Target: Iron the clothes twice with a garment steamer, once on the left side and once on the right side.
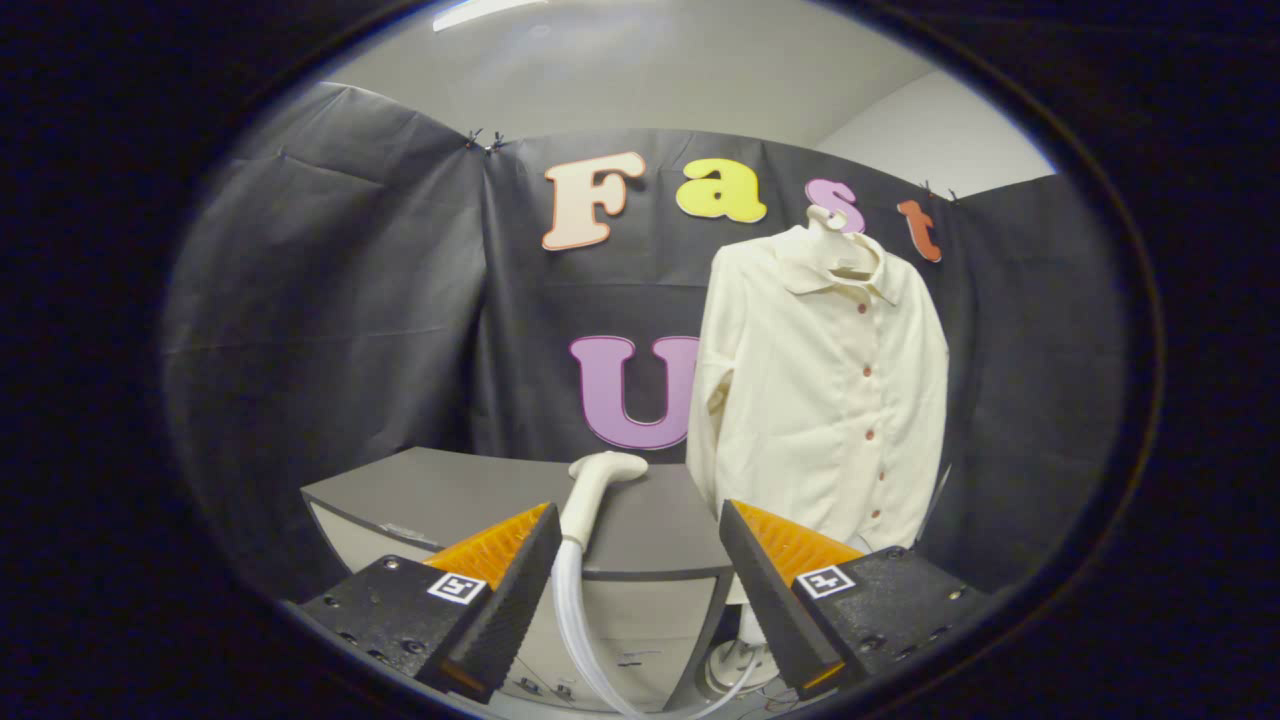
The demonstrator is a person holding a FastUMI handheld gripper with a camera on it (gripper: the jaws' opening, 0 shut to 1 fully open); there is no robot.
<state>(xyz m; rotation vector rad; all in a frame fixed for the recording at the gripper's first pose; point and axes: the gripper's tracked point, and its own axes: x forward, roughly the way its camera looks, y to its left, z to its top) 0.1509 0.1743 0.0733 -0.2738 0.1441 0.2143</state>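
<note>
The claw (635,590) stands wide apart, holding nothing, its two wedge-shaped fingers (520,590) showing ribbed pads on their inner faces and small square printed markers on their blocky bases. Between the fingers and just ahead of them lies the white garment steamer head (598,490), a smooth, rounded plastic wand with a bent nozzle, resting on the near edge of the grey, flat-topped table (430,490). From the wand a translucent ribbed hose (572,610) curves down past the table's front. Beyond the right finger hangs the cream long-sleeved shirt (820,390), a soft, lightly creased fabric with a pointed collar and a row of small reddish-brown buttons down its front, on a white hanger (830,225) before the wrinkled black cloth wall (330,300).
</note>
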